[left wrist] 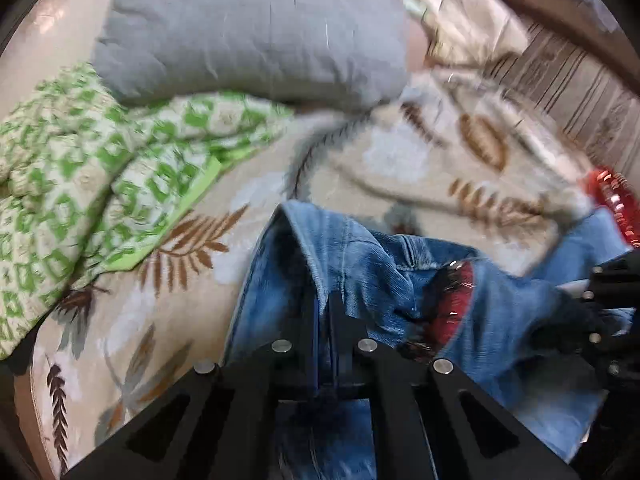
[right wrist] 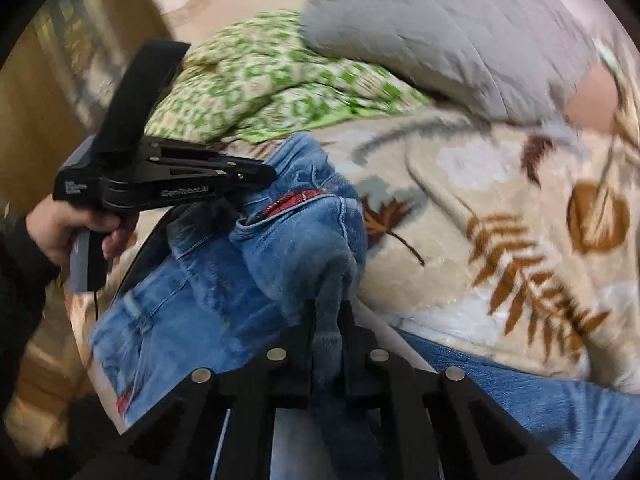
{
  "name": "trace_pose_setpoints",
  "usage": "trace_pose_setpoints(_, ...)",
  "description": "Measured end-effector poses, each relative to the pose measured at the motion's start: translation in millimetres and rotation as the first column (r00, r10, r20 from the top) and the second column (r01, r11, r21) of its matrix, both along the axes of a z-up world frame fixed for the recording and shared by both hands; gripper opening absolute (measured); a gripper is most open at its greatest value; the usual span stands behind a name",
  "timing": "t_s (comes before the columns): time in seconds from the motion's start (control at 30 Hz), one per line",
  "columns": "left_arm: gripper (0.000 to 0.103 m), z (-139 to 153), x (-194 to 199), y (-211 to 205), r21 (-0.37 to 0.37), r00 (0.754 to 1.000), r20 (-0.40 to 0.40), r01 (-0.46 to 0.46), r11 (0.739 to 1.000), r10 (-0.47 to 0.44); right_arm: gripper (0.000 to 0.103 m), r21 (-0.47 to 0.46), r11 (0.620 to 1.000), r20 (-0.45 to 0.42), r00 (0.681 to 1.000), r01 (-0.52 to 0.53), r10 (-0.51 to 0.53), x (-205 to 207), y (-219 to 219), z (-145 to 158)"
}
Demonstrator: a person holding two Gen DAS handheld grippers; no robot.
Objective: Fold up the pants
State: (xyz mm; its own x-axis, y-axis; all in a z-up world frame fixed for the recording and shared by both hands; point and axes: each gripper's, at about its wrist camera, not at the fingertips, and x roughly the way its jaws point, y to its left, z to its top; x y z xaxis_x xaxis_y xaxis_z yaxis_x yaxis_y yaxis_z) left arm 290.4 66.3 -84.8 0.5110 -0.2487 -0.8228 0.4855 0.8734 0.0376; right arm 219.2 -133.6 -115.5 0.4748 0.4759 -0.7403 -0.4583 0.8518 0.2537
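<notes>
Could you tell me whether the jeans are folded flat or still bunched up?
Bunched up: the jeans hang in rumpled folds, pinched by the left gripper and right gripper above the blanket.

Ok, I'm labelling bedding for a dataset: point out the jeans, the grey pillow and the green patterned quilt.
jeans (left wrist: pixel 352 256): left wrist view, lifted denim fold.
grey pillow (left wrist: pixel 256 32): left wrist view, middle of its face.
green patterned quilt (right wrist: pixel 260 84): right wrist view, rumpled top.

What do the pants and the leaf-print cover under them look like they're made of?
The pants: blue denim by the look, faded, with stitched seams; a red sparkly patch, probably sequins. The leaf-print cover: soft plush fleece, it seems, with a fuzzy matte nap. Motion blur leaves the weave unclear. Both grippers, left and right, are clamped on denim.
</notes>
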Motion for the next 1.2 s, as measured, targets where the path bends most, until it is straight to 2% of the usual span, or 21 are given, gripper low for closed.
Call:
trace_pose_setpoints(0.1,0.004,31.6,-43.1,22.6,-0.058,0.999,0.046,0.0,0.998,0.003,0.01,-0.051,0.995,0.076,0.993,-0.09,0.094,-31.6,5.7,15.2)
trace_pose_setpoints(0.27,0.004,53.5,-120.4,47.6,-0.039,0.998,0.065,0.009,0.999,-0.007,0.01,-0.127,0.965,0.132,0.961,-0.228,0.244,-89.0,10.0,16.3)
trace_pose_setpoints(0.37,0.004,42.1,-160.3,58.7,-0.035,0.999,0.044,-0.007,0.999,0.009,0.01,-0.16,0.945,0.138,0.942,-0.285,0.307,-117.3,17.7,12.2)
trace_pose_setpoints(0.43,0.004,20.6,-184.2,66.8,-0.026,0.999,0.0,-0.039,0.999,0.039,0.01,-0.178,0.935,0.125,0.936,-0.306,0.33,-127.4,23.0,4.4)
trace_pose_setpoints(0.53,0.004,-8.4,-200.9,74.1,-0.028,0.995,-0.046,-0.088,0.996,0.086,0.011,-0.219,0.927,0.114,0.936,-0.303,0.333,-135.6,29.5,-15.1)
trace_pose_setpoints(0.6,0.007,-18.1,-209.2,77.6,-0.046,0.994,-0.052,-0.096,0.994,0.094,0.016,-0.227,0.926,0.101,0.939,-0.301,0.33,-138.6,31.5,-23.1)
trace_pose_setpoints(0.63,0.014,-17.3,-212.6,80.3,-0.053,0.993,-0.049,-0.11,0.993,0.107,0.019,-0.236,0.928,0.103,0.942,-0.29,0.32,-141.1,30.7,-23.2)
trace_pose_setpoints(0.67,0.025,-13.2,-214.6,84.8,-0.059,0.989,-0.05,-0.139,0.989,0.136,0.029,-0.251,0.926,0.107,0.942,-0.283,0.317,-145.0,30.5,-21.0)
trace_pose_setpoints(0.7,0.062,-7.7,-215.7,89.7,-0.066,0.984,-0.05,-0.173,0.983,0.17,0.052,-0.256,0.924,0.106,0.942,-0.285,0.32,-146.8,29.9,-18.8)
trace_pose_setpoints(0.73,0.085,-1.8,-220.4,93.9,-0.083,0.981,-0.033,-0.196,0.977,0.194,0.068,-0.253,0.923,0.109,0.94,-0.289,0.324,-151.2,27.7,-14.2)
trace_pose_setpoints(0.77,0.086,6.5,-224.2,99.0,-0.118,0.978,0.0,-0.206,0.971,0.208,0.084,-0.222,0.932,0.129,0.938,-0.288,0.321,-157.0,22.4,-6.6)
trace_pose_setpoints(0.83,0.086,22.4,-225.0,107.0,-0.161,0.975,0.022,-0.215,0.963,0.221,0.085,-0.164,0.946,0.186,0.933,-0.279,0.308,-169.3,14.4,7.8)
trace_pose_setpoints(0.93,0.086,31.7,-215.8,113.3,-0.205,0.973,0.006,-0.224,0.953,0.23,0.085,-0.16,0.945,0.239,0.918,-0.284,0.317,-173.6,17.6,20.4)
trace_pose_setpoints(1.07,0.086,11.1,-189.3,112.4,-0.282,0.961,-0.141,-0.268,0.921,0.237,0.085,-0.19,0.935,0.25,0.906,-0.299,0.34,-157.1,51.2,19.2)
trace_pose_setpoints(1.13,0.085,-4.4,-178.6,108.9,-0.28,0.952,-0.194,-0.286,0.916,0.237,0.085,-0.197,0.928,0.236,0.903,-0.317,0.359,-148.8,68.8,13.3)
trace_pose_setpoints(1.17,0.076,-12.8,-175.2,107.6,-0.253,0.947,-0.211,-0.291,0.923,0.241,0.081,-0.217,0.919,0.236,0.896,-0.329,0.376,-146.6,81.8,8.5)
trace_pose_setpoints(1.2,0.018,-19.2,-177.0,105.9,-0.234,0.947,-0.23,-0.279,0.931,0.226,0.056,-0.235,0.916,0.233,0.896,-0.325,0.378,-145.6,88.4,4.7)
